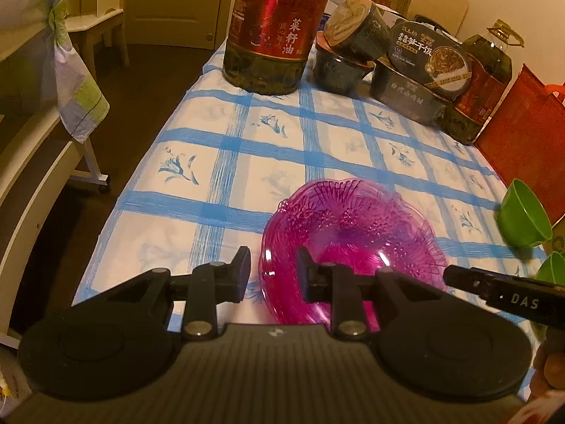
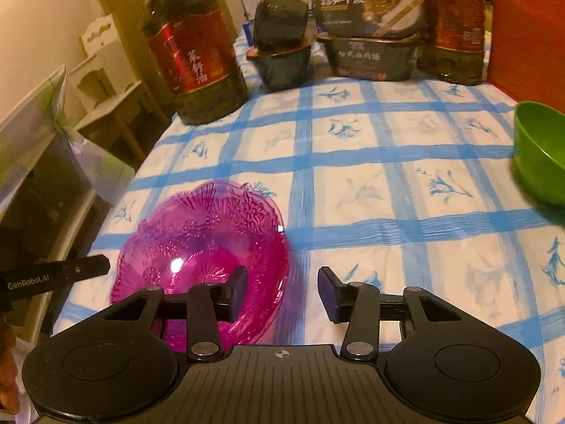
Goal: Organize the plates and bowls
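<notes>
A pink see-through plate [image 1: 353,226] with a scalloped rim lies on the blue-checked tablecloth [image 1: 226,162]. My left gripper [image 1: 273,268] stands open with the plate's left rim in the gap, and neither pad presses on it. The right gripper [image 2: 282,293] is open too, astride the right rim of the same plate [image 2: 201,233]. A green bowl [image 2: 540,152] sits at the right side of the table. In the left wrist view it [image 1: 522,219] shows at the far right, with a second green rim [image 1: 552,268] below it.
Along the back of the table stand a large oil bottle [image 1: 272,35], dark food tubs [image 1: 416,70] stacked in twos and another oil bottle [image 2: 455,24]. A red bag [image 1: 522,134] rises at the right. The table edge drops off to the left, toward a cloth-draped chair [image 1: 70,81].
</notes>
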{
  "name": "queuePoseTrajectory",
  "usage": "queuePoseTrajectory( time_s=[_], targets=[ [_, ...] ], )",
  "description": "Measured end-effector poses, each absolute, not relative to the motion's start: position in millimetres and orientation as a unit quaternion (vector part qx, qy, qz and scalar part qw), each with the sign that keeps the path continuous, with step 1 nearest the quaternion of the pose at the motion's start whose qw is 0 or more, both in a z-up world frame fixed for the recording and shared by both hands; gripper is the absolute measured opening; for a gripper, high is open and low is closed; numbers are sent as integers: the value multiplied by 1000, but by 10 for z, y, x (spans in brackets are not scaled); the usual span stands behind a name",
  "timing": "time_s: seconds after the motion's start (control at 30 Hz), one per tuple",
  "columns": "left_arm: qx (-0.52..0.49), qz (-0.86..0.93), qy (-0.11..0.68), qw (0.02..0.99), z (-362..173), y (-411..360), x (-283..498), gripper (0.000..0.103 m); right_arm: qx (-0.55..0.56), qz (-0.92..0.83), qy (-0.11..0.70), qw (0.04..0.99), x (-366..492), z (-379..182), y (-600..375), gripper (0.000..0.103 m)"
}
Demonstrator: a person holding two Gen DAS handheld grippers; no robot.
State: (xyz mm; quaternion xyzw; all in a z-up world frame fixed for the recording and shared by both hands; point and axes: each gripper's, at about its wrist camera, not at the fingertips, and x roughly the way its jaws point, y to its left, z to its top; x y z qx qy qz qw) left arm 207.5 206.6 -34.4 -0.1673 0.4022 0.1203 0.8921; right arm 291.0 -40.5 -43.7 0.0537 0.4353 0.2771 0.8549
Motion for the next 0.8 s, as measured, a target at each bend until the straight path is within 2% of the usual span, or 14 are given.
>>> queuePoseTrajectory(
  time_s=[0.03,0.17,0.23,0.7,0.8],
  targets=[
    [-168,120,402,892,-350,2063,2070,23,57,276,431,857,2896,-421,-423,43],
    [-174,119,406,890,-383,2062,2069,23,59,285,428,855,2887,-400,-403,13],
    [-175,120,406,889,-392,2059,2068,23,56,288,433,852,2895,-427,-367,8],
    [-181,113,403,890,-399,2018,1993,23,51,279,438,853,2875,-435,-393,9],
    [-178,111,399,893,-360,1947,1903,24,51,271,445,852,2819,-442,-434,20]
  ],
)
